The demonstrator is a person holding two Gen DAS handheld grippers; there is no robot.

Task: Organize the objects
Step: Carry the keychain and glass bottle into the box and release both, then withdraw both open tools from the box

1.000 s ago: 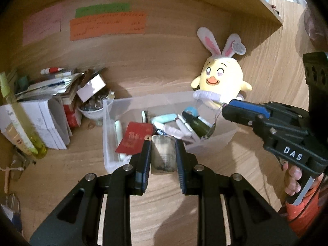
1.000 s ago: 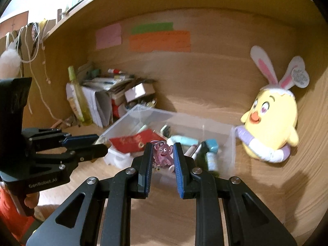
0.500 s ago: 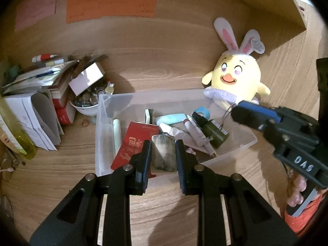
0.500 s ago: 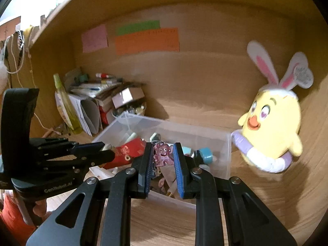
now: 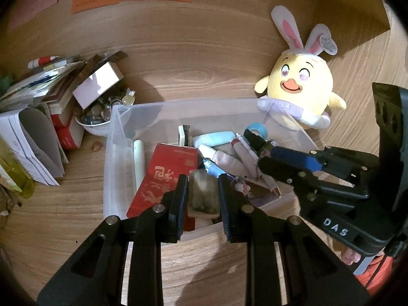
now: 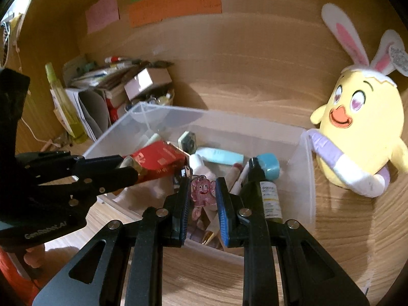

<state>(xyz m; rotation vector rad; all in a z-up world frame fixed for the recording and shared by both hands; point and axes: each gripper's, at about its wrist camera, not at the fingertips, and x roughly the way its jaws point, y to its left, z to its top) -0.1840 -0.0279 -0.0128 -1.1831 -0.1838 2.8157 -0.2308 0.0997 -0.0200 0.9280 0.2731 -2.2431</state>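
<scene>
Both jaws are pinching cargo: the left gripper [image 5: 202, 193] a grey-brown block [image 5: 203, 194], the right gripper [image 6: 202, 193] a pink charm [image 6: 202, 190]. The clear bin [image 5: 178, 105] lies just ahead, beneath both.

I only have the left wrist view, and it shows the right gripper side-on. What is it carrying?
Observer: The right gripper is shut on a pink charm, a small translucent figure on a metal ring, held over the clear bin.
Operator: Anything close beside it in the bin?
Observer: A dark bottle with a white label lies just to the right of it, black cap pointing away.
</scene>
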